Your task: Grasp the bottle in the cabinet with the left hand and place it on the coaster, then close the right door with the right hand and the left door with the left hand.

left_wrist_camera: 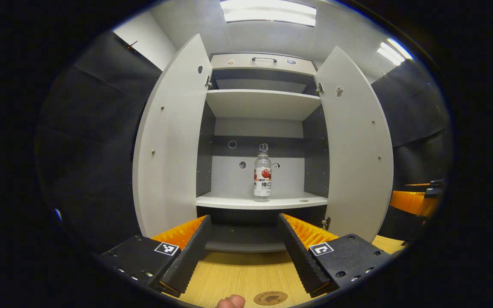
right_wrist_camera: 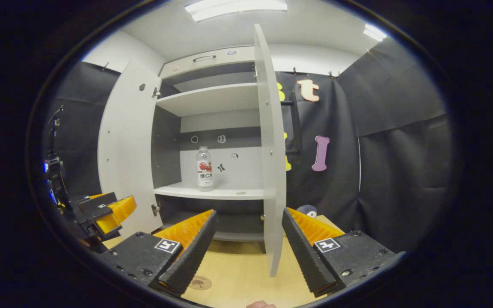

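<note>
Left gripper view: left gripper (left_wrist_camera: 244, 252) jaws spread wide over the counter (left_wrist_camera: 238, 273), bottle (left_wrist_camera: 262, 177) upright on the cabinet shelf (left_wrist_camera: 229, 200), both doors open, coaster (left_wrist_camera: 270, 297) near; right gripper view: right gripper (right_wrist_camera: 246, 252) jaws apart, right door (right_wrist_camera: 272, 171) edge between them, bottle on shelf.

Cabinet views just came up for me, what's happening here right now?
Nothing is grasped yet. The bottle stands upright on the cabinet's lower shelf, with both the left door and right door wide open. The left hand-held gripper is open, pointed at the bottle from over the wooden table. The right hand-held gripper is also open, facing the right door's edge. The coaster lies on the table, bare.
</note>
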The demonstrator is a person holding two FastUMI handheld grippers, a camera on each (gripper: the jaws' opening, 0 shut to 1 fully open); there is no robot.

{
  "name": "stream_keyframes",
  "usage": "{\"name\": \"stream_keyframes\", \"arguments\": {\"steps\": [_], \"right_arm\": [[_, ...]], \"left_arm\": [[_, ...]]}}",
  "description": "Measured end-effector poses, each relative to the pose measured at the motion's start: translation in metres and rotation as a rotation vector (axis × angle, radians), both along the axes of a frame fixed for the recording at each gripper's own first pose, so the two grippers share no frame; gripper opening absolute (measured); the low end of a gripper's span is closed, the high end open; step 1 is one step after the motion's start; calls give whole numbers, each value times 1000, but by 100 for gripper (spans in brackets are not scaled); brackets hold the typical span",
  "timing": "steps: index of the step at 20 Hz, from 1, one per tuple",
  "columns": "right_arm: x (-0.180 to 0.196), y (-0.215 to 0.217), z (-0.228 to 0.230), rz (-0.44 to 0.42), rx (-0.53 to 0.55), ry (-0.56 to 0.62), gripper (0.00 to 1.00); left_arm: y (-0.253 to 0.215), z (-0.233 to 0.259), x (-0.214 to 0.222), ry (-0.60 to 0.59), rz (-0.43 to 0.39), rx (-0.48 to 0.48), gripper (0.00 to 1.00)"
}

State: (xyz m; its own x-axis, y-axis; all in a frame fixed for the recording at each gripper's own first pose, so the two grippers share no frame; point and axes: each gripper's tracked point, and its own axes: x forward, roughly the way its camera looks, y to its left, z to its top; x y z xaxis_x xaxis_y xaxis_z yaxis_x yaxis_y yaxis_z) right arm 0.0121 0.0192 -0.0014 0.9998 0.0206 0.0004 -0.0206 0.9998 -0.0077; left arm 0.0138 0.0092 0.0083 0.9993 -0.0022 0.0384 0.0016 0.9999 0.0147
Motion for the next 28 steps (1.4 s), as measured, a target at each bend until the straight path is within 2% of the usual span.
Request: {"name": "stream_keyframes", "arguments": {"steps": [1,2,3,5,7,8,9,10,12,13,14,20,24,28], "right_arm": [[-1,2,0,3,-4,-1,99],[-2,3,1,7,-10,-4,99],[-3,5,3,9,-15,-7,99],[-5,8,7,10,-24,-15,99],[-11,10,9,8,-27,-26,99],[-13,11,11,5,-28,-28,99],[-16,10,10,0,-28,-28,99],[-19,10,12,-8,-29,-30,99],[-25,9,15,-25,-28,-33,99],[-26,9,16,-35,-29,-31,99],[-27,8,18,-45,-31,-29,99],[-35,-6,15,-150,-14,-7,99],[-36,-22,13,-228,6,6,99],[-31,-31,13,-269,29,2,99]], "left_arm": [[-1,2,3,-5,-9,-6,94],[-2,5,7,-6,-21,-9,99],[-4,7,12,-7,-29,-8,94],[-10,16,29,-25,-58,-10,95],[-25,25,55,-33,-120,-46,94],[-32,27,71,-23,-143,-76,99],[-37,33,89,-19,-157,-102,95],[-39,40,107,-19,-156,-115,99],[-39,51,145,-41,-136,-118,95],[-40,54,164,-39,-134,-111,99],[-42,53,183,-29,-135,-102,94],[-42,52,279,-3,-114,-34,94],[-55,36,321,35,-133,-11,94],[-60,26,347,48,-131,13,95]]}}
